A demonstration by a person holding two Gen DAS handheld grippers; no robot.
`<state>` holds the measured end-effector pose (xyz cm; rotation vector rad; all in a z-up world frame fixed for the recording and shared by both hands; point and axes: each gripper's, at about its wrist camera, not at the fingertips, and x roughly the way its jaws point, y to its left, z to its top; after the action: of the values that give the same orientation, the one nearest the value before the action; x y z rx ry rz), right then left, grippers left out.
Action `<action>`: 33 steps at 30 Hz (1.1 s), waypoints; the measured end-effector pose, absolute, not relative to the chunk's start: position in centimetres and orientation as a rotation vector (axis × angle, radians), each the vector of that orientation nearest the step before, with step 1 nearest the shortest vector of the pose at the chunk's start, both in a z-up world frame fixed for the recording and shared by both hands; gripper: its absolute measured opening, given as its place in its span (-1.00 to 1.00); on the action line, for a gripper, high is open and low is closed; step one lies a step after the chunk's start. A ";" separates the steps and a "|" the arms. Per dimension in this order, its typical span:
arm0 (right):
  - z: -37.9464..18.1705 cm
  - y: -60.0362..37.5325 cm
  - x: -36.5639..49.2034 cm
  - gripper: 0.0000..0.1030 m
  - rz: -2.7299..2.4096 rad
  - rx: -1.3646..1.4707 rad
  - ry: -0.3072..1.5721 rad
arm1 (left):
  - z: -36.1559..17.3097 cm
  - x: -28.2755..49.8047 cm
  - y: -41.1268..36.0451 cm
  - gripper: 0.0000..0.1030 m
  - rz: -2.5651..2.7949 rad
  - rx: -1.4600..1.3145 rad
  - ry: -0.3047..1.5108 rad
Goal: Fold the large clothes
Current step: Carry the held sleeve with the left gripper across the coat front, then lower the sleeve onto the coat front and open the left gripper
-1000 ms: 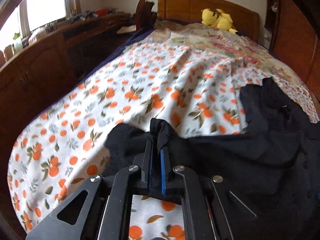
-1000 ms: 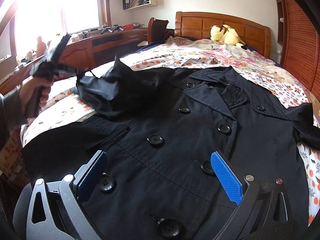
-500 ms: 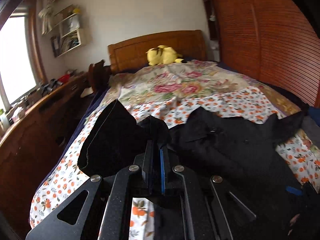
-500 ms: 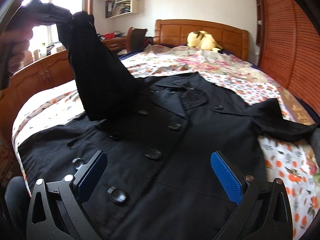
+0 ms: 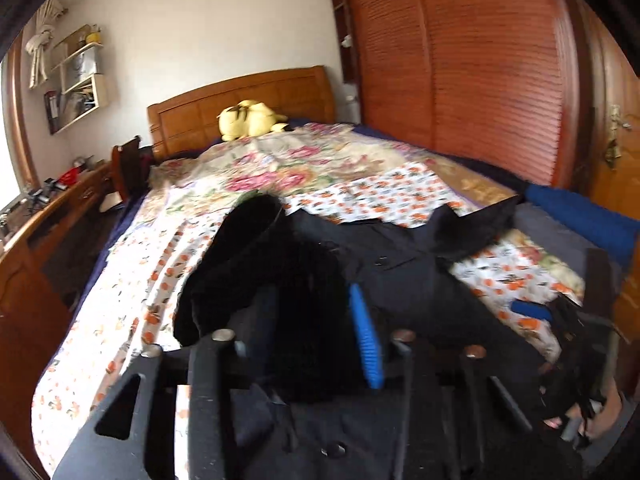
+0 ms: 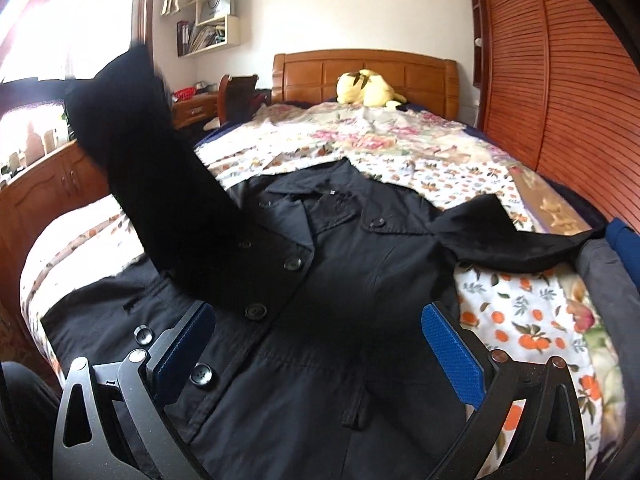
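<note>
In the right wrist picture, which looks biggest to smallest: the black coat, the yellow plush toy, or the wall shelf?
1. black coat, by far.
2 and 3. wall shelf and yellow plush toy look much alike; both are far off, so unranked.

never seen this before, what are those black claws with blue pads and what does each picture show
No robot here: a person holds a gripper in each hand, each with a camera looking along its two fingers. One picture is from the left gripper, the other from the right gripper. A black coat lies front up on a floral bed sheet; a yellow plush toy sits by the headboard. The left fingers have just been opening, with the coat's raised sleeve between them. The right fingers stand wide open above the coat, holding nothing.
</note>
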<state>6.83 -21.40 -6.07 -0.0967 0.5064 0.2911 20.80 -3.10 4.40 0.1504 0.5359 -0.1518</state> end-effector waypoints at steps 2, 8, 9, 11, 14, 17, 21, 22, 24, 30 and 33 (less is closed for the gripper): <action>-5.5 -21.8 6.5 1.00 0.284 -0.087 0.493 | 4.7 19.5 -3.5 0.24 -0.175 0.151 0.521; -5.0 -22.3 6.4 0.99 0.276 -0.057 0.488 | 4.7 16.2 -2.4 0.51 -0.194 0.100 0.480; -5.1 -22.4 6.7 0.99 0.280 -0.054 0.490 | 4.3 15.8 -1.9 0.51 -0.187 0.091 0.482; -5.5 -22.1 6.9 0.99 0.287 -0.060 0.502 | 3.7 15.4 -1.1 0.51 -0.177 0.080 0.482; -5.7 -21.6 7.3 0.99 0.295 -0.083 0.510 | 2.1 15.0 0.3 0.51 -0.135 0.080 0.484; -5.9 -21.2 7.5 0.99 0.305 -0.099 0.519 | -0.1 15.1 1.9 0.51 -0.112 0.050 0.512; -6.4 -20.8 7.7 0.99 0.315 -0.124 0.541 | -3.0 15.1 3.5 0.51 -0.098 0.007 0.547; -6.6 -20.8 7.8 0.99 0.320 -0.130 0.549 | -3.7 15.1 3.8 0.51 -0.095 -0.002 0.553; -7.0 -20.5 7.8 0.99 0.328 -0.142 0.568 | -4.6 15.0 4.2 0.51 -0.092 -0.013 0.559; -8.4 -19.8 6.7 0.99 0.367 -0.181 0.614 | -6.6 14.7 4.7 0.51 -0.089 -0.025 0.563; -9.0 -19.5 5.9 0.99 0.395 -0.201 0.634 | -7.2 14.5 4.7 0.51 -0.098 -0.035 0.561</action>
<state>5.90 -19.51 -8.98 -0.2010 0.6343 0.3946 14.50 4.72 -7.20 -0.0345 0.5605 -0.0979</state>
